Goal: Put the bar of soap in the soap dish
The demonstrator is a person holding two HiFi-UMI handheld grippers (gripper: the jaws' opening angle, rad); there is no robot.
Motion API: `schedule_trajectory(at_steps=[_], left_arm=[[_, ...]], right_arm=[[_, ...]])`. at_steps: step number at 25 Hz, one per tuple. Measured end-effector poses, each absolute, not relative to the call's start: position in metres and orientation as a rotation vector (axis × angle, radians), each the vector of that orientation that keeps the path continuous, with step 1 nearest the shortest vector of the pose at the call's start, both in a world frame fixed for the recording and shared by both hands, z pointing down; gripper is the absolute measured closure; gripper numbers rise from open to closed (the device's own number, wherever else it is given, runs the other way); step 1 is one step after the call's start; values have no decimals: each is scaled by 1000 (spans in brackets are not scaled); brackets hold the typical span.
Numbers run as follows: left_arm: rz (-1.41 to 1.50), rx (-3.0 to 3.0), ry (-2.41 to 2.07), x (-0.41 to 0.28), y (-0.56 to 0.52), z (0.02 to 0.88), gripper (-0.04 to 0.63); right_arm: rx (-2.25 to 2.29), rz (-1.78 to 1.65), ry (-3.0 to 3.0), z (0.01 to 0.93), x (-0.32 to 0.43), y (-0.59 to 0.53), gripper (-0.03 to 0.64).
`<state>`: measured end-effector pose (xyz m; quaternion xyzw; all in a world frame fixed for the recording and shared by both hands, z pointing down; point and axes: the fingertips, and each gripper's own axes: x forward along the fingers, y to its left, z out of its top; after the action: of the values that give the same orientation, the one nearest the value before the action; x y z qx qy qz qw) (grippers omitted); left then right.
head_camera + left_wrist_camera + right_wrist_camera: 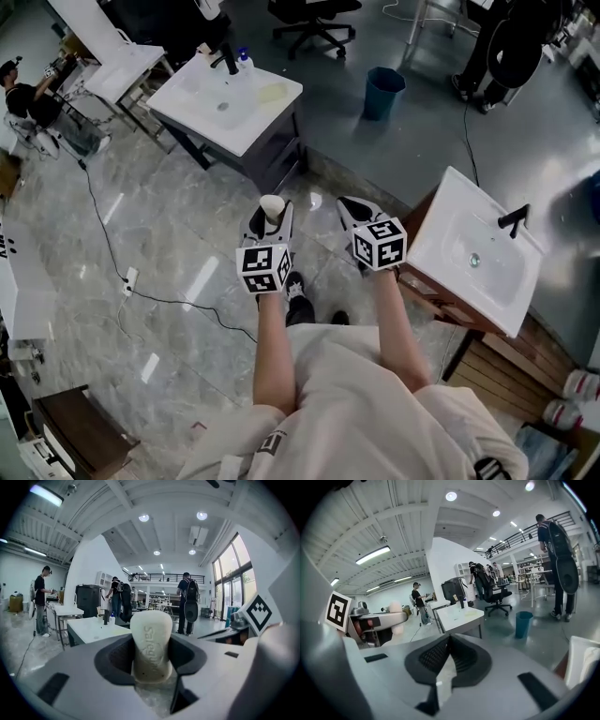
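Note:
A cream bar of soap (151,645) stands upright between the pads of my left gripper (151,660), which is shut on it. In the head view the soap (272,207) sticks up from the left gripper (270,221) at mid height over the floor. Beside it, my right gripper (353,212) is shut with nothing in it; in its own view the pads (436,656) meet at the tip. A pale yellow soap dish (273,92) lies on the white washbasin top (211,112) ahead, well beyond both grippers.
A second white washbasin (473,248) stands close on the right. A blue bin (382,92) and an office chair (314,23) are further back. A cable (169,300) runs across the marble floor. People stand at the tables on the left.

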<state>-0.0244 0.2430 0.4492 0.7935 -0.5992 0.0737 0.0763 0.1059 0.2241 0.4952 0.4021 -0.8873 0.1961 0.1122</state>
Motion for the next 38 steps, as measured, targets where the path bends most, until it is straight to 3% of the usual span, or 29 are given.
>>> schedule_trajectory(at_steps=[21, 38], left_arm=[[180, 2499, -1602, -70, 114, 444, 394], [259, 2480, -1586, -139, 89, 462, 394]], right_arm=[[1367, 606, -2503, 497, 71, 122, 612], [1424, 667, -2494, 506, 22, 85, 612]])
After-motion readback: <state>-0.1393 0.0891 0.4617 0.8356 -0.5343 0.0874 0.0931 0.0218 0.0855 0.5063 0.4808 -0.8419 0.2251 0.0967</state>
